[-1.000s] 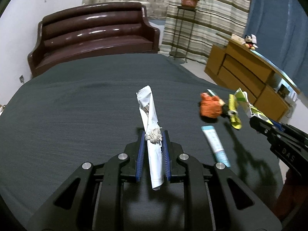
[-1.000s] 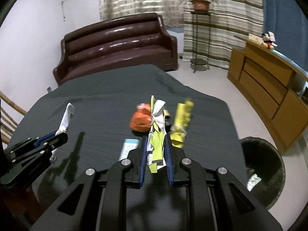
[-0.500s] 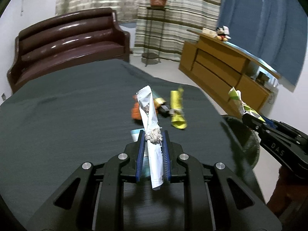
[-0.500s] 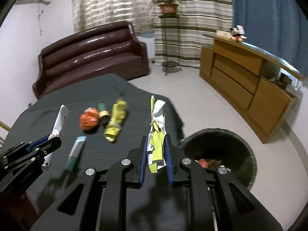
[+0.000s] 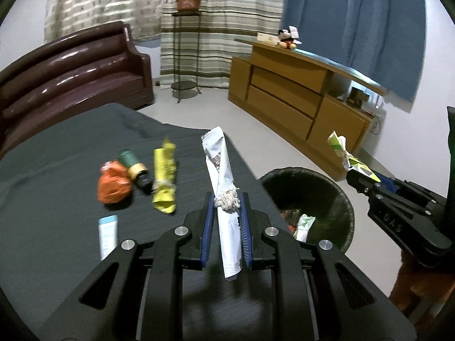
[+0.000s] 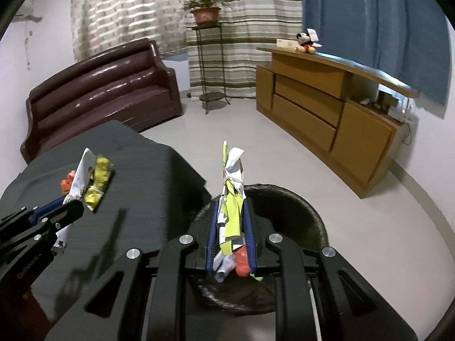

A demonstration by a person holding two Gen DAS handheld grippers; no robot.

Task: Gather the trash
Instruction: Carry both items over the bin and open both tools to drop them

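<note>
My left gripper (image 5: 226,203) is shut on a long white wrapper (image 5: 220,170) and holds it above the dark table's (image 5: 57,227) right edge. My right gripper (image 6: 230,210) is shut on a crumpled green and white wrapper (image 6: 233,199) and hangs over the black trash bin (image 6: 295,201). The bin also shows in the left wrist view (image 5: 312,190), with trash inside. On the table lie an orange wrapper (image 5: 113,187), a dark green tube (image 5: 133,164), a yellow wrapper (image 5: 164,182) and a small white and blue tube (image 5: 108,234).
A brown sofa (image 6: 102,91) stands behind the table. A wooden sideboard (image 6: 327,113) with a plush toy (image 6: 307,39) lines the right wall. A plant stand (image 6: 210,65) is by the striped curtains. Pale floor surrounds the bin.
Both grippers have swung right with their wrappers. The right one went from beside the table to over the bin. The left one now sits at the table's right edge near the bin.
</note>
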